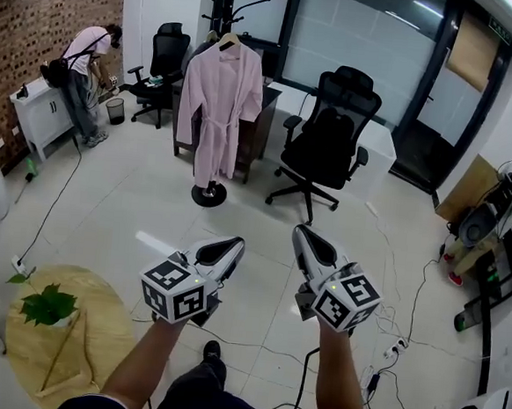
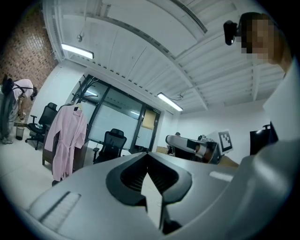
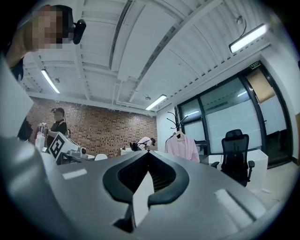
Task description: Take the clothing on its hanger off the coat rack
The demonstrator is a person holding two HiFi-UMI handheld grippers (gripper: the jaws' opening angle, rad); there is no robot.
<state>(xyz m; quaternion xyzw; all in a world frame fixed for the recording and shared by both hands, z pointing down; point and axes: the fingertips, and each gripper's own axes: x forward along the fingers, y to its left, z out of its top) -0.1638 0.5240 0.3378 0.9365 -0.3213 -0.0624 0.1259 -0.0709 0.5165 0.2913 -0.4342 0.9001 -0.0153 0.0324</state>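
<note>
A pink robe (image 1: 218, 108) hangs on a wooden hanger (image 1: 227, 40) from a black coat rack (image 1: 208, 191) across the room. It also shows far off as the robe (image 2: 65, 140) in the left gripper view and the robe (image 3: 183, 146) in the right gripper view. My left gripper (image 1: 233, 244) and right gripper (image 1: 301, 234) are held low in front of me, well short of the rack. Both are shut, tips together, with nothing between the jaws.
A black office chair (image 1: 327, 143) stands right of the rack, another chair (image 1: 166, 60) behind it by a dark desk (image 1: 258, 120). A person (image 1: 83, 75) bends at a white cabinet (image 1: 42, 116) on the left. Cables (image 1: 388, 324) lie at right; a round wooden table with a plant (image 1: 49, 306) is near left.
</note>
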